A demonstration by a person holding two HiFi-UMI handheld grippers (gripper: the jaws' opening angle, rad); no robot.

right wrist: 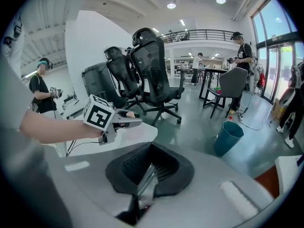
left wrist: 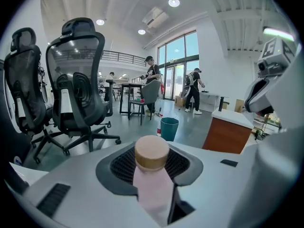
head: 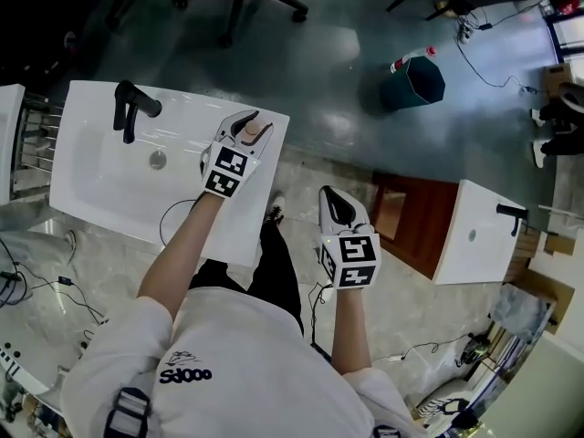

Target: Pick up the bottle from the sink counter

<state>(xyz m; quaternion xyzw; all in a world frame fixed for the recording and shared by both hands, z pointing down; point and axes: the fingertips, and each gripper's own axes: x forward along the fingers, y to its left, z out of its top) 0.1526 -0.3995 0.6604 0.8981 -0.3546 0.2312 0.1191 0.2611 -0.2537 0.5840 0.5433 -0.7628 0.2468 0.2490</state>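
A pale pink bottle [head: 252, 128] with a round wooden cap stands between the jaws of my left gripper [head: 245, 131], at the right end of the white sink counter [head: 100, 182]. In the left gripper view the bottle [left wrist: 153, 177] fills the gap of the left gripper [left wrist: 152, 161], and both jaws lie against its sides. My right gripper [head: 339, 206] hangs off the counter's right side over the floor, jaws together and empty [right wrist: 151, 171]. From the right gripper view the left gripper [right wrist: 127, 118] is at counter height with the bottle's cap [right wrist: 117, 112] showing.
A black faucet [head: 133, 109] and a drain [head: 158, 160] sit in the basin left of the bottle. A teal bin [head: 412, 82] stands on the floor beyond. A second white sink on a brown cabinet [head: 474, 234] is at the right. Black office chairs [left wrist: 78, 96] stand behind the counter.
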